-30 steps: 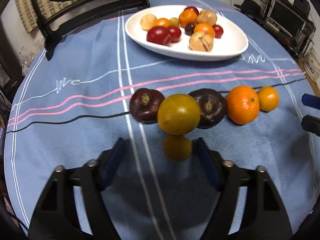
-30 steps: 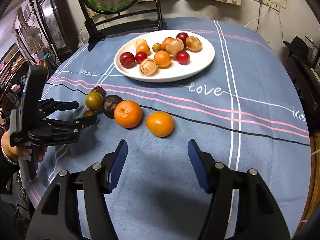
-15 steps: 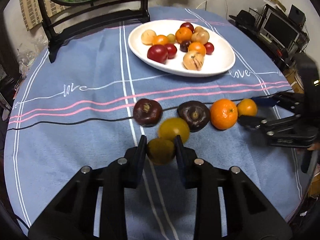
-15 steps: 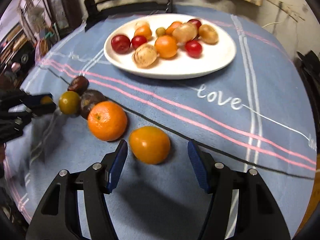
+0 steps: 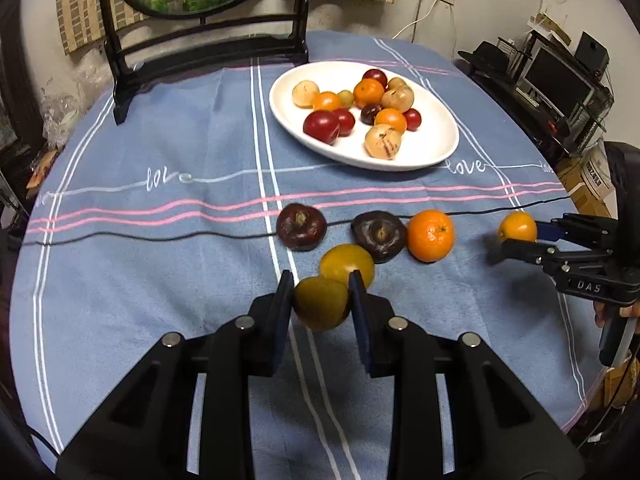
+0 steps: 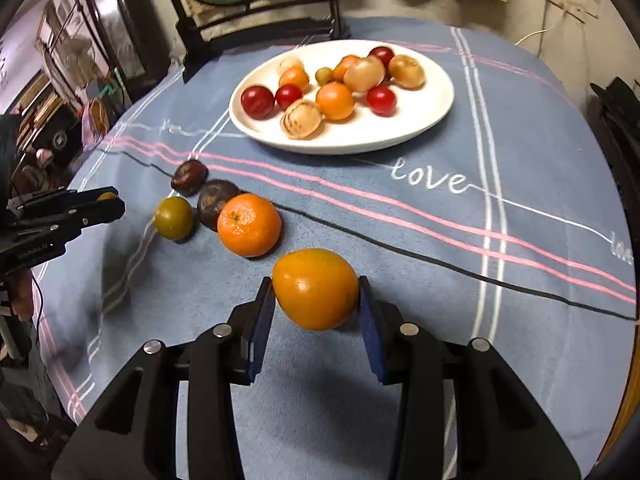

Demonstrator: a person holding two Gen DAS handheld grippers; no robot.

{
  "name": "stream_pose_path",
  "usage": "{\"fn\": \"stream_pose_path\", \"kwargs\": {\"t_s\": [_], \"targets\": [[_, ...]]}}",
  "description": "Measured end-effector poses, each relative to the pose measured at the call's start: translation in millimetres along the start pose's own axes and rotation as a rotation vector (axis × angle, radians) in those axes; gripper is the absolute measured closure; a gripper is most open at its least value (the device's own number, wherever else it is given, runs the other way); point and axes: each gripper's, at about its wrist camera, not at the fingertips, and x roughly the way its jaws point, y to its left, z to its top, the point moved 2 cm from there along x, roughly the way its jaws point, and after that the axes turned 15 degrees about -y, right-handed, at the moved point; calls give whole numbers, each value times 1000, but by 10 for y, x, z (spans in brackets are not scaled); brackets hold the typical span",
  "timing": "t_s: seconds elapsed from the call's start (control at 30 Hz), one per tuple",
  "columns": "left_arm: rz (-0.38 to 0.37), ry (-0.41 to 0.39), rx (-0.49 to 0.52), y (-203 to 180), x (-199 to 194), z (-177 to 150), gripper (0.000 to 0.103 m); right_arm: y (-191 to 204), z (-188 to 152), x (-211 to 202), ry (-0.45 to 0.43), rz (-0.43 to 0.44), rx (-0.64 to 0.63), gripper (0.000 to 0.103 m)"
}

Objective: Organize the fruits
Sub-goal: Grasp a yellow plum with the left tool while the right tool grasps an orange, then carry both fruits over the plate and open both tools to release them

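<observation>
With the left gripper (image 5: 322,300) clamping a small yellow-green fruit (image 5: 321,308) and the right gripper (image 6: 316,300) apparently just closed around the orange fruit (image 6: 316,288), both should lift steadily toward the plate (image 5: 432,152).

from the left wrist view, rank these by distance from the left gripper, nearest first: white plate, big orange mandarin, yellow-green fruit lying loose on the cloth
Left gripper, shut on its own small yellow-green fruit:
1. Loose yellow-green fruit, just beyond the fingertips.
2. Big orange mandarin, farther out to the right.
3. White plate, far side of the table.
</observation>
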Motion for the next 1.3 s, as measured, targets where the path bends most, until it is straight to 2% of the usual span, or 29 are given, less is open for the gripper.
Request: {"fn": "stream_pose_path", "kwargs": {"t_s": [0.13,0.37,0.53,0.67,0.83,1.3], "targets": [[-10,-50,40,-55,-100,283,75,-2,309,-240,-94,-4,37,62],[13,-181,122,-176,-327,1049,75,127,1181,-788,-331,-8,34,62],[18,-262,174,-304,-412,1537,75,175,1604,-922,-437,-18,36,62],[23,-262,177,-330,-269,1663,75,220,1653,-814,-439,-4,37,62],[11,-226,194,-376,7,1666,75,186,1651,-560,-401,-7,48,62],[-25,-98,238,-477,1101,1667,74,-55,1670,163,-295,-71,60,62]]}}
